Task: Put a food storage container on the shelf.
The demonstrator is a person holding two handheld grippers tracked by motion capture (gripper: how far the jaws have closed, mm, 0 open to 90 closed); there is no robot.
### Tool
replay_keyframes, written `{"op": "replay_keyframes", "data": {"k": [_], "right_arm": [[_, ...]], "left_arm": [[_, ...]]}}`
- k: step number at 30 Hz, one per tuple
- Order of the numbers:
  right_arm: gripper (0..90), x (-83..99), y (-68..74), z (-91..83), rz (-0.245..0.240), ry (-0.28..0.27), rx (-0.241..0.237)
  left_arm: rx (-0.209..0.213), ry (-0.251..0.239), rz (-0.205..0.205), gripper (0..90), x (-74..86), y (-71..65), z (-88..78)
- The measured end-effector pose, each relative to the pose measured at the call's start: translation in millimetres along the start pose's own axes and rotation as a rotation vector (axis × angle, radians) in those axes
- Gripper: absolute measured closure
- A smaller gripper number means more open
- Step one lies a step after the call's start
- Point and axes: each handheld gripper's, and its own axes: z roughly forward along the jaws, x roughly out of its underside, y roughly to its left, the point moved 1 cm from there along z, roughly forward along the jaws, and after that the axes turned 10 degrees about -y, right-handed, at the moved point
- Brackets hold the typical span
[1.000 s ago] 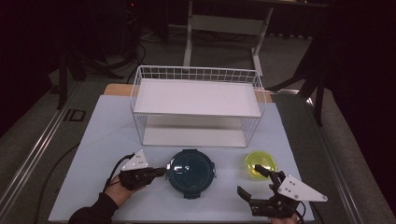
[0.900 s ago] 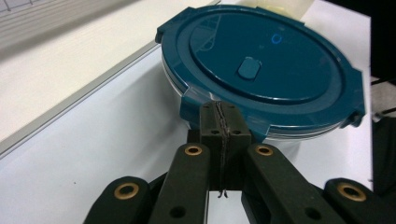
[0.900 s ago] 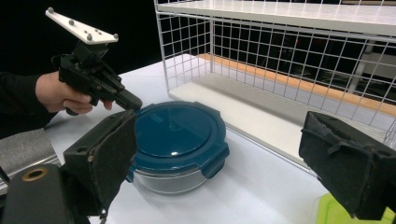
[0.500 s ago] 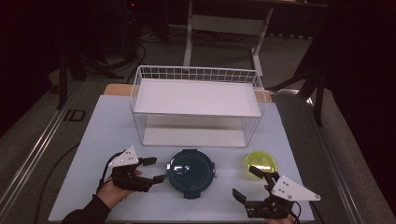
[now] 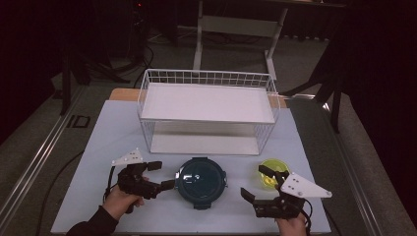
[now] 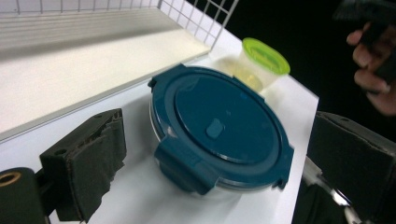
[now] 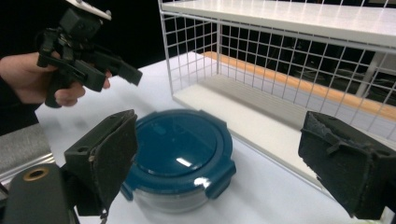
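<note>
Progress looks early: the round blue-lidded container [image 5: 200, 182] sits on the table [image 5: 98, 142], just ahead of the left gripper [image 5: 164, 175], whose 2 jaws have just been opening and now stand apart with nothing between them. The right gripper [image 5: 255, 182], jaws apart and empty, hovers beside it, near the small green-lidded tub [image 5: 274, 170]. Both shelves of the wire rack [image 5: 209, 103] beyond are bare, so any loading seems undone.

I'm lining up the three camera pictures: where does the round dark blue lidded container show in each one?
High view: the blue container sits bottom centre on the table, in front of the wire rack.
Left gripper view: it sits mid-frame, a little right, rack at upper left.
Right gripper view: lower left of centre, rack at upper right.
Shared landmark: the white wire rack behind it.
</note>
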Motion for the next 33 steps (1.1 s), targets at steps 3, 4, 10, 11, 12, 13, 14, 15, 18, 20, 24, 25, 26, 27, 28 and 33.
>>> {"op": "replay_keyframes", "data": {"k": [3, 4, 10, 11, 12, 13, 14, 15, 18, 20, 24, 25, 26, 27, 28, 33], "right_arm": [[11.2, -1.3, -3.8, 7.4, 0.035, 0.004, -0.013], [11.3, -1.0, -4.9, 10.0, 0.048, 0.005, -0.021], [13.2, 6.6, -6.0, 24.6, 0.069, 0.041, -0.033], [13.2, 8.2, -6.1, 26.7, 0.066, 0.048, -0.034], [13.9, 9.7, -5.8, 28.4, 0.063, 0.051, -0.023], [14.9, 11.0, -5.7, 30.4, 0.055, 0.063, -0.003], [14.9, 11.8, -5.6, 32.4, 0.05, 0.074, -0.017], [15.0, 12.5, -5.5, 34.6, 0.044, 0.096, -0.028], [18.2, 16.6, -6.1, 38.6, 0.075, 0.132, -0.032], [20.3, 18.4, -6.9, 39.3, 0.096, 0.132, -0.046], [16.1, 24.8, -11.1, 44.8, 0.151, 0.176, -0.063], [13.2, 27.0, -12.7, 46.7, 0.163, 0.2, -0.036], [13.2, 27.0, -12.7, 46.7, 0.163, 0.2, -0.036], [12.5, 27.6, -13.4, 47.5, 0.181, 0.207, -0.044], [11.0, 28.2, -12.9, 49.0, 0.181, 0.215, -0.03], [10.2, 30.7, -11.1, 54.3, 0.208, 0.25, -0.026]], "left_arm": [[0.011, 0.038, -0.072, 4.5, -1.7, 4.7, 4.9], [0.011, 0.038, -0.072, 4.5, -1.7, 4.7, 4.9], [-0.023, 0.093, -0.16, 6.0, 6.4, 15.2, 19.5], [-0.026, 0.105, -0.171, 6.4, 7.7, 16.3, 21.2], [-0.029, 0.108, -0.183, 7.5, 9.3, 17.7, 22.6], [-0.032, 0.113, -0.205, 9.3, 10.7, 19.3, 23.6], [-0.032, 0.113, -0.205, 11.8, 10.7, 19.3, 23.6], [-0.033, 0.117, -0.223, 13.3, 12.0, 20.9, 24.8], [-0.037, 0.133, -0.25, 14.5, 16.1, 24.3, 28.3], [-0.038, 0.137, -0.257, 17.1, 16.9, 25.0, 28.9], [-0.036, 0.156, -0.301, 20.1, 21.0, 27.2, 31.9], [-0.037, 0.164, -0.33, 21.7, 22.8, 29.6, 32.4], [-0.037, 0.164, -0.33, 21.9, 22.8, 29.6, 32.4], [-0.039, 0.169, -0.342, 21.9, 23.9, 30.6, 32.6], [-0.033, 0.172, -0.35, 25.5, 24.6, 31.3, 32.9], [-0.014, 0.194, -0.431, 34.6, 31.5, 37.3, 36.2]]}}
